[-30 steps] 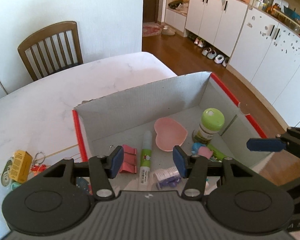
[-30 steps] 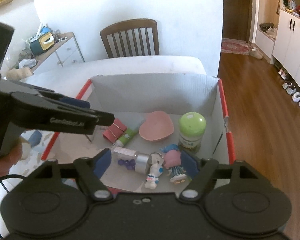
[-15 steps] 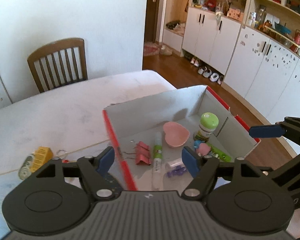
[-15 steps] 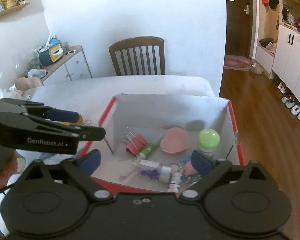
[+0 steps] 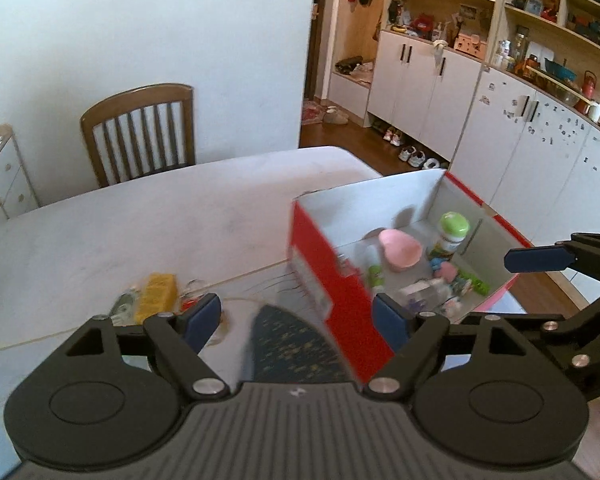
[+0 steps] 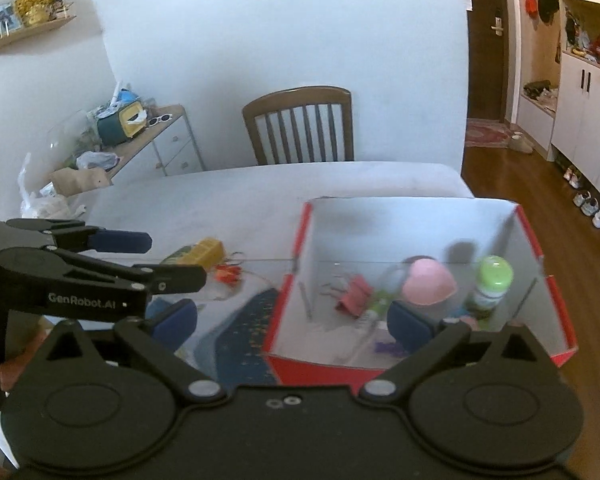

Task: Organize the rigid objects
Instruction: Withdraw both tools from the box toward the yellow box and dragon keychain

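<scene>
A red cardboard box [image 5: 332, 292] [image 6: 556, 276] stands on the white table at the right. In it lie a pink heart dish [image 5: 400, 249] [image 6: 428, 286], a green-capped bottle [image 5: 450, 232] [image 6: 492, 282], red binder clips [image 6: 354, 294] and several small toys. Left of the box lie a yellow box [image 5: 156, 296] [image 6: 202, 252] and a red trinket [image 6: 228, 272]. My left gripper [image 5: 298, 318] is open and empty, above the table left of the box. My right gripper [image 6: 292, 322] is open and empty, above the box's near left corner.
A dark blue patterned mat [image 5: 296, 344] [image 6: 244, 336] lies in front of the box. A wooden chair [image 5: 140, 128] [image 6: 300, 124] stands at the table's far side. White cabinets [image 5: 520, 144] line the right wall. A cluttered sideboard [image 6: 132, 144] stands at the left.
Both grippers have risen and pulled back from over the box, moving left. The left gripper has opened wider. The box now sits to the right in both views.
</scene>
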